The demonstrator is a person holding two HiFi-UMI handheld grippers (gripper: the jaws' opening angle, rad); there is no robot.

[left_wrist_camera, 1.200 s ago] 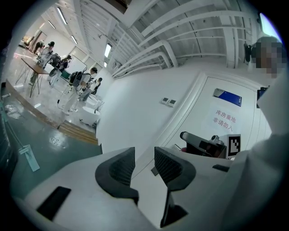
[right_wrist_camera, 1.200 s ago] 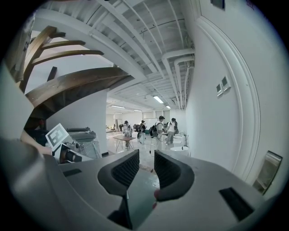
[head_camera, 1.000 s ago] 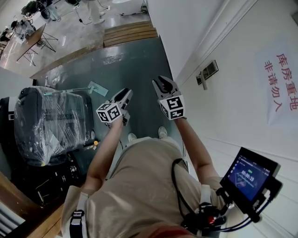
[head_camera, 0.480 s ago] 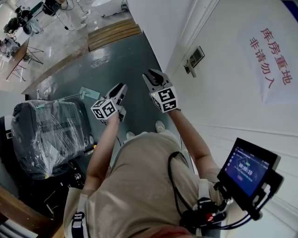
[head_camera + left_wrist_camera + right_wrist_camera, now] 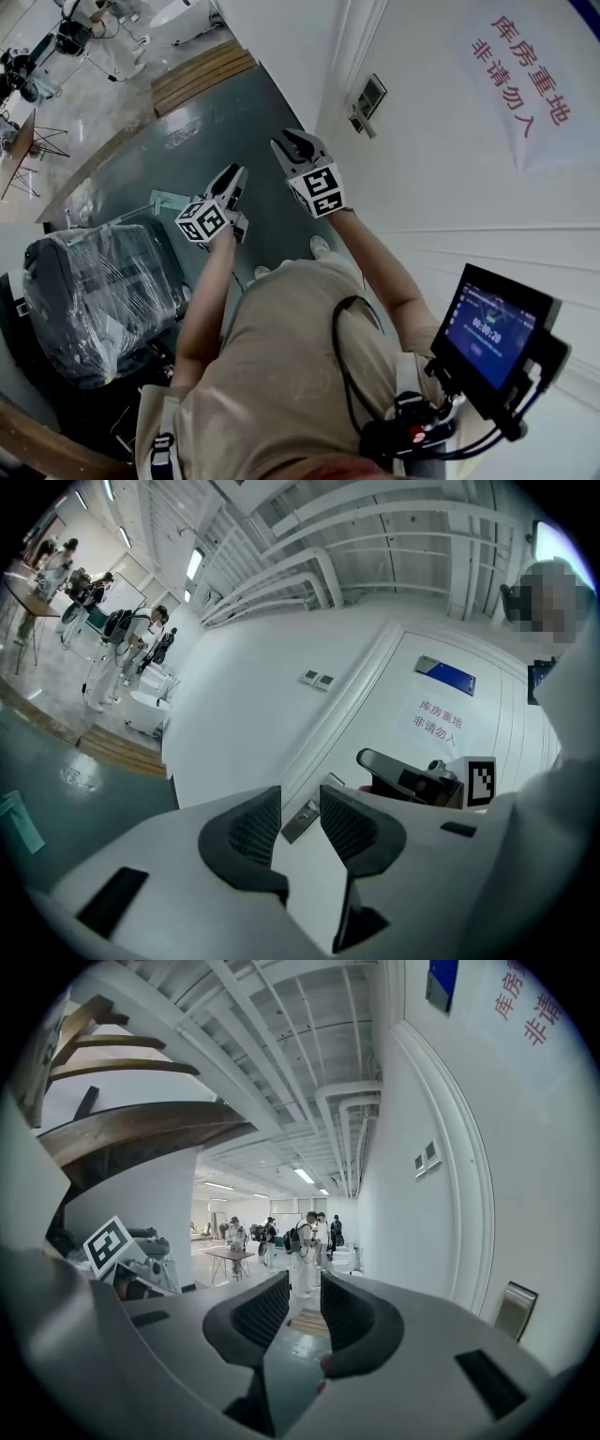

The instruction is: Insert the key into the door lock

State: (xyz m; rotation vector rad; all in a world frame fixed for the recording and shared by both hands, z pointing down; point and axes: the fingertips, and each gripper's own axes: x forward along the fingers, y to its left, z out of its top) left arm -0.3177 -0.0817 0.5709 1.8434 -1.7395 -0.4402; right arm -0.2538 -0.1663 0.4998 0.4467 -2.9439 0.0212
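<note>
A metal lock plate (image 5: 367, 97) with a short handle is fixed to the white door (image 5: 441, 197), up and to the right of both grippers. My right gripper (image 5: 298, 141) is raised closest to it, its jaws a little apart with nothing between them. My left gripper (image 5: 238, 174) hangs lower left over the floor. In the left gripper view, the lock plate (image 5: 300, 823) shows through the narrow gap of that gripper (image 5: 300, 803). The right gripper (image 5: 305, 1296) faces along the wall, with the lock plate (image 5: 515, 1311) at its right. No key is visible.
A red-lettered paper sign (image 5: 523, 77) hangs on the door. A plastic-wrapped dark bundle (image 5: 94, 291) stands at the left on the grey-green floor (image 5: 234, 112). A monitor (image 5: 492, 330) hangs at the person's right side. Several people (image 5: 309, 1237) stand far down the hall.
Both grippers have drifted up and left in the head view, and the lock plate and sign have shifted left, nearer the right gripper. The jaw gaps look unchanged.
</note>
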